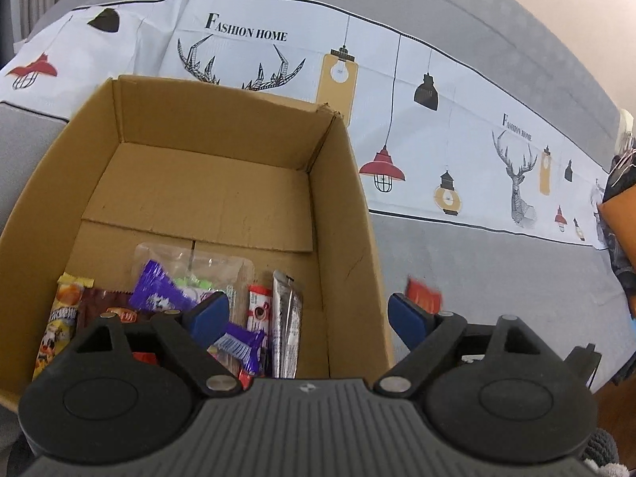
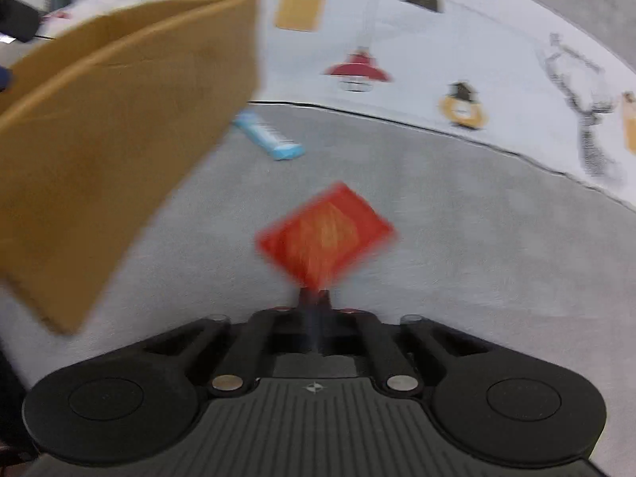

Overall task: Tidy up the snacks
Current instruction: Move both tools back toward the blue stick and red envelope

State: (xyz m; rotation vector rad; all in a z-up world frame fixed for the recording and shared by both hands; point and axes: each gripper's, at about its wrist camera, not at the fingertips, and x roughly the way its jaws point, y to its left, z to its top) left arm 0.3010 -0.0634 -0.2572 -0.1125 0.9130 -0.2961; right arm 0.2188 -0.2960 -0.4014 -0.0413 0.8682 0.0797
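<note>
An open cardboard box (image 1: 349,206) holds several snack packets, among them a purple one (image 1: 157,292), a yellow one (image 1: 63,318) and a silver stick (image 1: 286,326). My left gripper (image 1: 308,316) hangs open over the box's right wall, with one blue pad inside the box, one outside, and nothing gripped. In the right wrist view my right gripper (image 2: 315,298) is shut on the near corner of a blurred red snack packet (image 2: 326,234). That red packet (image 1: 423,298) also shows just beyond the left gripper's outer finger. A light blue packet (image 2: 270,137) lies on the grey surface beside the box (image 2: 119,119).
The box stands on a grey fabric surface (image 1: 497,274). A white cloth (image 1: 449,91) printed with lamps and deer runs behind it. An orange and dark object (image 1: 620,222) sits at the far right edge.
</note>
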